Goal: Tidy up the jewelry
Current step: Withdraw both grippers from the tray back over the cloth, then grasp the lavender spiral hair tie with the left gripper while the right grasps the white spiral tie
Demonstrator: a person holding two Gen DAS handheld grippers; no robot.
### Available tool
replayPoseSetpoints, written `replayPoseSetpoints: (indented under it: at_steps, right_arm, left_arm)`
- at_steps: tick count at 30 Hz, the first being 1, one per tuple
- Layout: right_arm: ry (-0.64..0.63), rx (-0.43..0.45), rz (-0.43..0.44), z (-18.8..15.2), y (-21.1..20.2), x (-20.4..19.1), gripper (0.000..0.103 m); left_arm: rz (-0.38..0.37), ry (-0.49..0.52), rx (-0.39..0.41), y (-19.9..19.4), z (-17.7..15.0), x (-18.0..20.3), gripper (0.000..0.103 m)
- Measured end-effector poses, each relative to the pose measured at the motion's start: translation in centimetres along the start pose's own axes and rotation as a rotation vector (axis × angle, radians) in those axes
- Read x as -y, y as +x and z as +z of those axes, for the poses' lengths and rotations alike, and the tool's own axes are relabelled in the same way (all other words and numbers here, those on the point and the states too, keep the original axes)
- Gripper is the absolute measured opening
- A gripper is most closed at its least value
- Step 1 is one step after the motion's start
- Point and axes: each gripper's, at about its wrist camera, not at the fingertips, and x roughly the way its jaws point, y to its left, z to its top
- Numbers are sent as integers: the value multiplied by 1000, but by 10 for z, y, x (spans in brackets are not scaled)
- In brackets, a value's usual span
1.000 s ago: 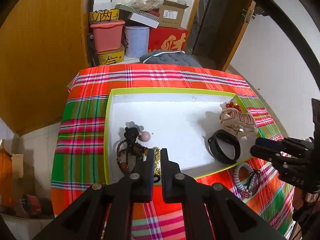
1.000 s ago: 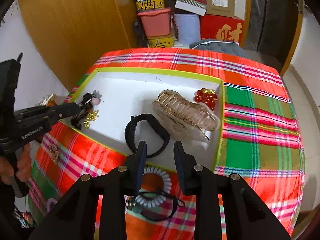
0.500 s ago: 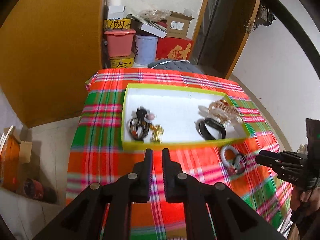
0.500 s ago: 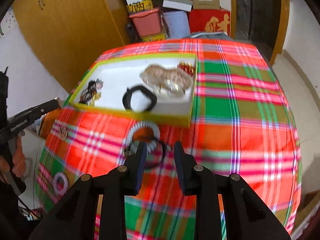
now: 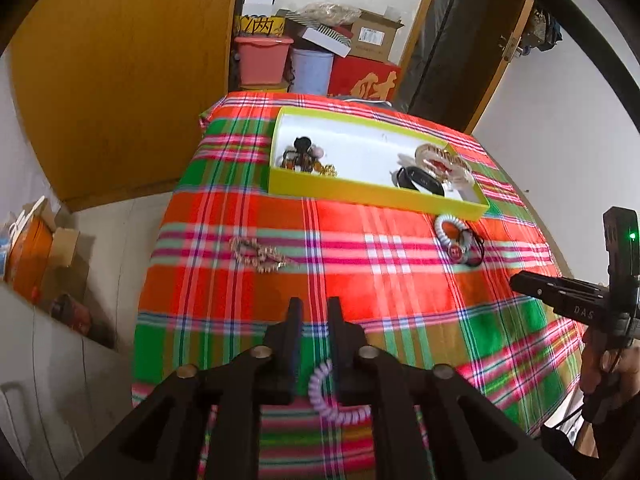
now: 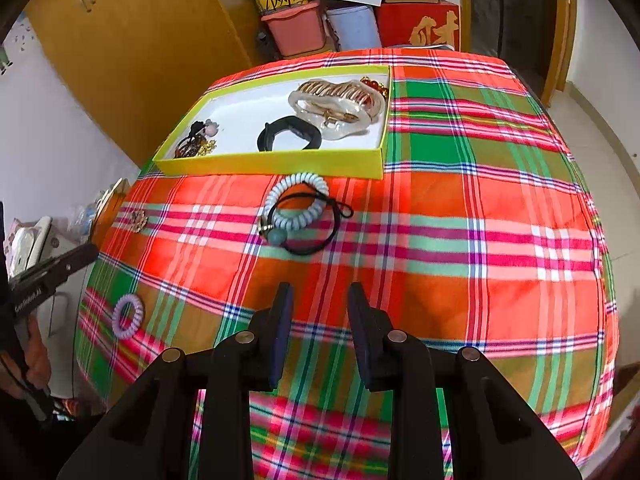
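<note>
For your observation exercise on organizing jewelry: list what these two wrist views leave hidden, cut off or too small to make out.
- Lilac coil hair tie, left wrist view: its near part is hidden by the left tool.
- Beaded piece, right wrist view: too small to identify.
- Red beads, right wrist view: mostly hidden behind the large hair claw in the tray.

1. A room in a home, used partly for storage.
2. A table under a bright plaid cloth (image 6: pixel 460 240) holds a yellow tray (image 6: pixel 272 164) of hair clips and bracelets.
3. Behind the table, against a white wall, stand stacked cardboard boxes (image 5: pixel 374 36), a pink plastic bin (image 5: pixel 262 60), a pale blue bucket (image 5: pixel 312 70) and a red gift box (image 5: pixel 366 80) with gold lettering.
4. A wooden wardrobe (image 5: pixel 120 80) stands to the left, a wooden door frame (image 5: pixel 500 60) to the right.
5. More boxes (image 5: pixel 64 240) sit on the floor beside the table.
</note>
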Motion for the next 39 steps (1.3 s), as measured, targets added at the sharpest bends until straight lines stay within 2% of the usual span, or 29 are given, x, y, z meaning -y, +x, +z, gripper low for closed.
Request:
replayPoseSetpoints:
  at_steps: [2,8,18,31,39]
  right_arm:
    - [3,-1,2,-1,1,-1,29]
    - [2,-1,2,0,2,-1,29]
    - [-11,0,-9,14,13,2,29]
    - [-53,-14,-32,36,42,2,29]
    - [-109,-11,-59,43,54,-5,29]
  left_arm:
    - [-5,-9,-4,0,-4,-1,29]
    - [-12,-13,-19,4,-7,-1,29]
    - [-29,36,-71,16,-26,8,29]
    - [-4,56,-109,29,-39,10,29]
    - [40,96,-83,32,-40,18,29]
